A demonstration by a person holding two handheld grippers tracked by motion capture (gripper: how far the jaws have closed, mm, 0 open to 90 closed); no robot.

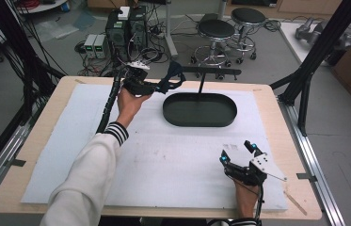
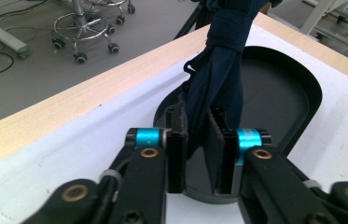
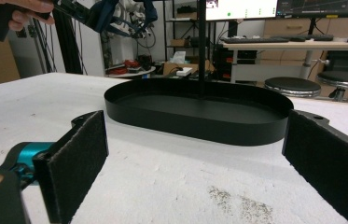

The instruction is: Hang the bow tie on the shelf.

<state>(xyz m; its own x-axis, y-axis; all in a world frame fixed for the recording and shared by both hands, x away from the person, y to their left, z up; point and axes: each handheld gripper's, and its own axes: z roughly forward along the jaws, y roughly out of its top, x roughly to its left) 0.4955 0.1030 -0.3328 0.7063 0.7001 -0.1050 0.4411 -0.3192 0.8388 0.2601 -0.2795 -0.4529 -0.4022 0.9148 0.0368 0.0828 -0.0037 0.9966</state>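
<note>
A dark navy cloth (image 1: 175, 75) hangs from the crossbar of a black stand (image 1: 211, 70) over the left end of a black oval tray (image 1: 200, 123). My left gripper (image 1: 166, 85) is raised at the cloth. In the left gripper view the cloth (image 2: 218, 79) drops between its jaws, my left gripper (image 2: 197, 126) is slightly open, and the pads stand a little apart without pinching the fabric. My right gripper (image 1: 238, 153) rests near the table's front right, jaws wide open with nothing between them. In the right gripper view my right gripper (image 3: 195, 154) faces the tray (image 3: 199, 121).
A white foam mat (image 1: 163, 160) covers the wooden table (image 1: 276, 122). The stand's post (image 3: 202, 46) rises from the tray's far side. Beyond the table are stools (image 1: 215, 33), computer boxes (image 1: 126, 28) and cables. A black frame strut (image 1: 314, 61) stands at the right.
</note>
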